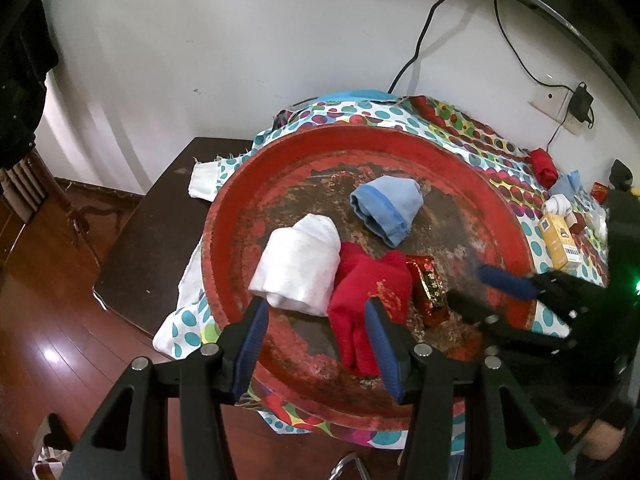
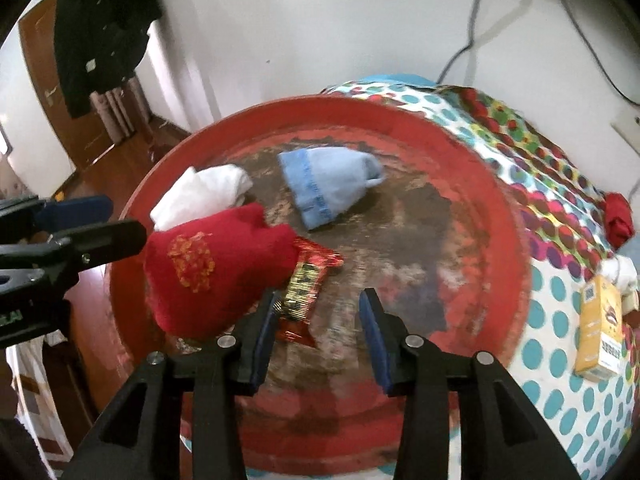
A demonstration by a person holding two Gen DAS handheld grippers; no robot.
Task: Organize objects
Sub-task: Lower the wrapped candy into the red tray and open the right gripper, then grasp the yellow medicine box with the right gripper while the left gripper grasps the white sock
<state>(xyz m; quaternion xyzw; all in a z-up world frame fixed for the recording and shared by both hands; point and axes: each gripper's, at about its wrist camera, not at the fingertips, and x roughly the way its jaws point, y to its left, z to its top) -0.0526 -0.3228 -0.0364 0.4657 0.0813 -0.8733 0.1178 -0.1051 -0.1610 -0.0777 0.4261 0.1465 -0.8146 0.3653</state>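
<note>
My right gripper (image 2: 318, 334) stands partly open and empty above the tray (image 2: 492, 200), beside the red packet (image 2: 306, 288) lying near its middle. My left gripper (image 1: 316, 320) gapes empty at the near rim, so the sorted red pouch (image 1: 370, 300) lies free.

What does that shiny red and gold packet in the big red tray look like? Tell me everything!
The shiny packet is a small foil wrapper, red with a gold panel and crinkled sealed ends. It lies flat on the worn floor of the round red tray, at a slant. One end tucks under the red sock bundle, which touches it. The right gripper hovers just above with open jaws, not squeezing it.
</note>
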